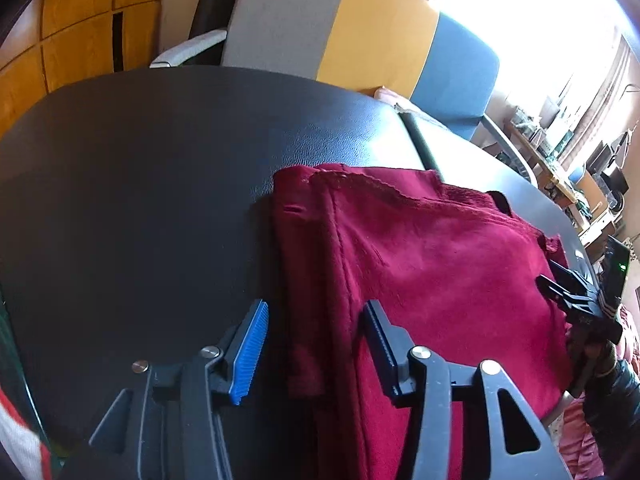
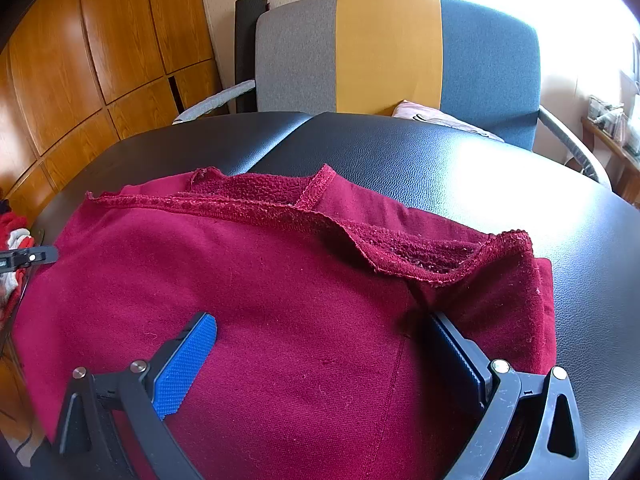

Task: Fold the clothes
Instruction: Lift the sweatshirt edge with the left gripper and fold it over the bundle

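A dark red fleece garment [image 1: 420, 264] lies folded on the black table [image 1: 140, 184]. My left gripper [image 1: 316, 316] is open over the garment's left edge, with the edge between its blue pads and nothing held. My right gripper [image 2: 320, 332] is open wide and low over the garment [image 2: 280, 280], its right finger [image 2: 460, 352] at a fold near the right side. The garment's hem [image 2: 320, 216] lies turned up along the far edge. The right gripper also shows at the far right of the left wrist view [image 1: 576, 296].
A grey, yellow and blue chair [image 2: 388, 52] stands behind the table with a pink cloth [image 2: 432, 116] on its seat. Wooden cabinets [image 2: 100, 60] line the left wall. Red and white clothes [image 2: 12, 240] lie off the table's left side. A cluttered shelf [image 1: 560, 152] is at the right.
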Motion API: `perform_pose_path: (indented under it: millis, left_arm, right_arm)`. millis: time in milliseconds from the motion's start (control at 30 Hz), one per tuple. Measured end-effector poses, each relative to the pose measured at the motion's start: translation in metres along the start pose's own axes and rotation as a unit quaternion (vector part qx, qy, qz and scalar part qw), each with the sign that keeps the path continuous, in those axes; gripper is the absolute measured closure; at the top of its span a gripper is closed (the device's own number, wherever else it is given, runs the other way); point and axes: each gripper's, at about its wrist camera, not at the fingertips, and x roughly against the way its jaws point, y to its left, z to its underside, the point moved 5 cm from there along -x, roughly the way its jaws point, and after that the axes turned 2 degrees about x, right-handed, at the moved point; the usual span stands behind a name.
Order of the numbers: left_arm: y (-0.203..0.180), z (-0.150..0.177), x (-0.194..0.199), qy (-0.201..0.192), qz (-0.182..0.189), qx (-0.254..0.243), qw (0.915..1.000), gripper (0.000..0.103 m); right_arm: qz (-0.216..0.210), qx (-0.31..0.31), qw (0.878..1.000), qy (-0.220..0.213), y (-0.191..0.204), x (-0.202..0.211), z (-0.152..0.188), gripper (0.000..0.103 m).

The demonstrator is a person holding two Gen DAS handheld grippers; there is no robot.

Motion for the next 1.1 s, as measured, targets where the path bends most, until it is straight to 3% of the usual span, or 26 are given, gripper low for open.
perform_pose_path:
  millis: [200, 233, 333, 433, 533, 600, 700, 800, 933, 1100]
  left_arm:
    - [-0.003, -0.003, -0.020, 0.025, 0.046, 0.012, 0.9985, 0.054]
    - [-0.004, -0.003, -0.021, 0.025, 0.051, 0.014, 0.9983, 0.057]
    - [-0.008, -0.002, -0.021, 0.027, 0.059, 0.013, 0.9978, 0.079]
    - [-0.012, -0.002, -0.019, 0.027, 0.056, 0.008, 0.9980, 0.085]
    - [-0.004, -0.010, -0.014, 0.026, 0.055, 0.022, 0.9979, 0.086]
    - [0.003, -0.016, -0.009, 0.021, 0.043, 0.022, 0.9986, 0.086]
    - [0.012, -0.024, -0.003, 0.019, 0.022, 0.018, 0.9994, 0.086]
    - [0.016, -0.030, 0.003, 0.019, 0.012, 0.014, 0.9997, 0.086]
    - [0.010, -0.037, 0.019, 0.011, 0.021, 0.011, 0.9997, 0.086]
    - [-0.015, -0.044, 0.048, -0.001, 0.084, 0.018, 0.9963, 0.086]
  right_arm:
    - [-0.002, -0.002, 1.000, 0.000, -0.001, -0.001, 0.000, 0.000]
    - [-0.002, -0.002, 1.000, -0.001, -0.001, -0.001, 0.000, 0.000]
    - [-0.002, -0.002, 1.000, -0.001, -0.001, -0.001, 0.000, 0.000]
    - [0.001, 0.000, 1.000, 0.002, 0.000, -0.001, 0.000, 0.000]
    - [0.000, -0.003, 1.000, 0.010, 0.003, 0.000, -0.001, 0.000]
    - [-0.023, -0.008, 1.000, 0.020, 0.007, 0.003, -0.001, 0.000]
    - [-0.103, -0.014, 0.994, 0.025, 0.017, 0.021, 0.000, 0.000]
    - [-0.147, 0.019, 0.988, 0.041, 0.027, 0.035, 0.007, 0.000]
    - [-0.161, 0.076, 0.981, 0.076, 0.031, 0.042, 0.016, 0.000]
    - [-0.125, 0.105, 0.982, 0.098, 0.014, 0.037, 0.024, 0.000]
